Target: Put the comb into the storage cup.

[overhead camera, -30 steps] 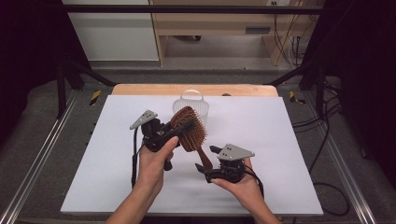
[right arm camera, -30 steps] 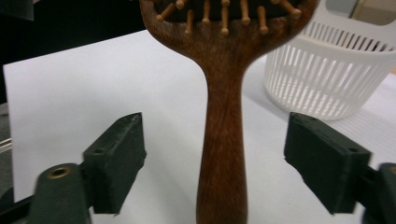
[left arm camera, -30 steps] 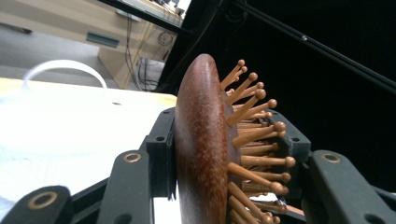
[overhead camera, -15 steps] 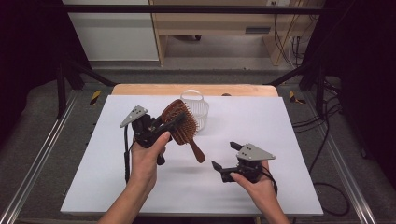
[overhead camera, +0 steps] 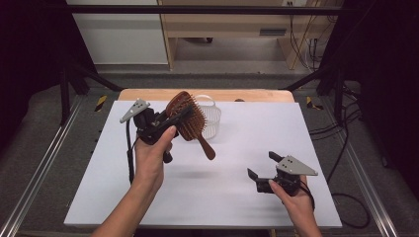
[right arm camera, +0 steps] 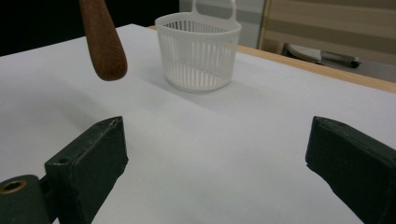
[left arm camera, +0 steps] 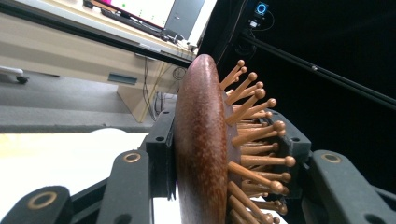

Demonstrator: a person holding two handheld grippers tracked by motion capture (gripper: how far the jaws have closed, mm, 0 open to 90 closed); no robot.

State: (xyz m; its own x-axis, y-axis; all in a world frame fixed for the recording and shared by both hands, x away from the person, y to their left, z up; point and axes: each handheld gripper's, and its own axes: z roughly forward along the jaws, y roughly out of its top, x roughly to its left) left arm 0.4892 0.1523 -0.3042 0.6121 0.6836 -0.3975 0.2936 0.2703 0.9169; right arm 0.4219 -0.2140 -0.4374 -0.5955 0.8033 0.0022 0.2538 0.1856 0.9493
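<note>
Standing near the table's far edge, the white basket [overhead camera: 207, 116] holds nothing; left gripper [overhead camera: 165, 120] pinches the wooden hairbrush [overhead camera: 188, 118], right gripper [overhead camera: 262, 167] jaws spread wide, nothing between.

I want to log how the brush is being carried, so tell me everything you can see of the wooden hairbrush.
The wooden hairbrush has a reddish-brown oval head with a smooth rounded back and rows of ball-tipped wooden pins. The left gripper is shut on the head, one pad on the back, the other among the pins. It hangs above the white table, touching nothing else, its handle slanting down toward the person, just in front of the white basket.
</note>
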